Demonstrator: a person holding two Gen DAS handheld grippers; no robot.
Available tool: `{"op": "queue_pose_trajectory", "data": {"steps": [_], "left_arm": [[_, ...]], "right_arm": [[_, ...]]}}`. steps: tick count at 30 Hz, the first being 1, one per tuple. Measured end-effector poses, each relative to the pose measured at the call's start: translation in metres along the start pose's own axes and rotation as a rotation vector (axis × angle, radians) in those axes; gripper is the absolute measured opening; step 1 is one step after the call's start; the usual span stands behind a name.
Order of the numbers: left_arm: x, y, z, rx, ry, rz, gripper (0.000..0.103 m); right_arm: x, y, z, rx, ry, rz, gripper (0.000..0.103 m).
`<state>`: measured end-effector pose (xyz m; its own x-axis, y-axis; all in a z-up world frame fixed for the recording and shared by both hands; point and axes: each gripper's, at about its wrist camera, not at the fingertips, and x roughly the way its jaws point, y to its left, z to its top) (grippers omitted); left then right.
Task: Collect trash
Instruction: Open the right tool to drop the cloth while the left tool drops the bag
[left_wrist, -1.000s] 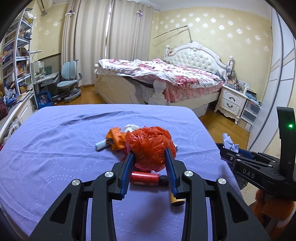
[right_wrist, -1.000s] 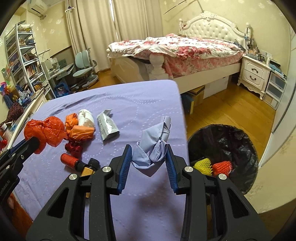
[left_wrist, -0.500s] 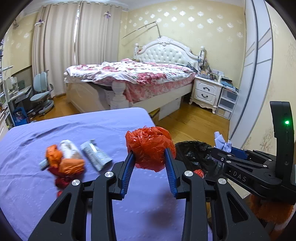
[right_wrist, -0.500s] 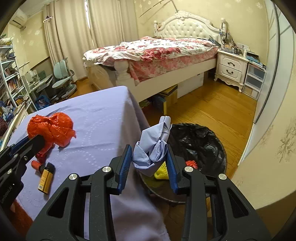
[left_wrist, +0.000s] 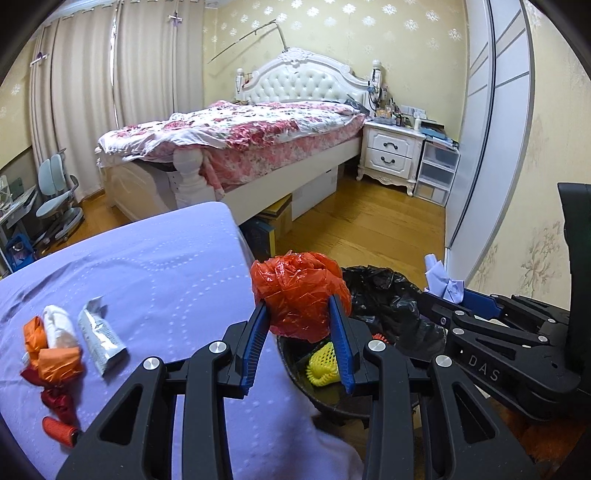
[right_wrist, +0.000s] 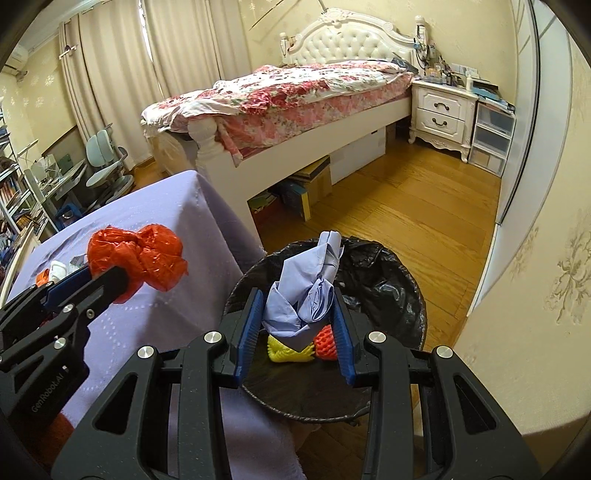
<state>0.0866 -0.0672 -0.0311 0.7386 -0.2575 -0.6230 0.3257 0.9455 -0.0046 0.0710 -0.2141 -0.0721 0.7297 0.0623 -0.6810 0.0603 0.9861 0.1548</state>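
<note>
Both loads have been carried off the table: the paper wad (right_wrist: 304, 295), clamped in the right gripper (right_wrist: 295, 328), hangs over the bin (right_wrist: 388, 291); the red bag (left_wrist: 299, 295), clamped in the left gripper (left_wrist: 297, 339), is probably just beside its rim. Dropping is judged next.

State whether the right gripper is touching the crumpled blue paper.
Touching. The right wrist view shows the right gripper with both blue pads pressed against the crumpled blue paper.

bin: round black-lined trash bin (right_wrist: 388, 280), near rim hidden behind right tool (right_wrist: 295, 328) | bin contents: yellow foam net (right_wrist: 284, 352) and red foam net (right_wrist: 325, 341) partly covered by crumpled pale-blue paper (right_wrist: 303, 291) | orange ribbed cylinder (left_wrist: 57, 430): end hidden by left tool (left_wrist: 297, 332) | bench (left_wrist: 147, 273): lavender-covered, cut off at left edge
</note>
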Motion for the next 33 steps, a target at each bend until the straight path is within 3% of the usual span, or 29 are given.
{"op": "queue_pose_trajectory", "data": {"steps": [11,13,15,20,24,33], "left_arm": [[0.028,-0.012,0.006,0.015,0.062,-0.015,0.036],[0.031,-0.012,0.007,0.006,0.073,-0.015,0.041],[0.032,-0.009,0.009,-0.005,0.075,-0.012,0.056],[0.025,-0.003,0.009,-0.034,0.06,-0.005,0.074],[0.016,0.001,0.007,-0.05,0.053,0.001,0.077],[-0.025,0.023,-0.006,-0.064,0.043,0.023,0.077]], "right_arm": [[0.019,-0.02,0.003,0.031,0.03,0.004,0.037],[0.021,-0.022,0.004,0.038,0.031,0.001,0.039],[0.022,-0.024,0.004,0.047,0.03,-0.007,0.052],[0.019,-0.028,0.003,0.059,0.028,-0.036,0.056],[0.012,-0.029,0.002,0.08,0.023,-0.044,0.063],[-0.008,-0.007,-0.011,0.074,0.026,-0.015,0.066]]}}
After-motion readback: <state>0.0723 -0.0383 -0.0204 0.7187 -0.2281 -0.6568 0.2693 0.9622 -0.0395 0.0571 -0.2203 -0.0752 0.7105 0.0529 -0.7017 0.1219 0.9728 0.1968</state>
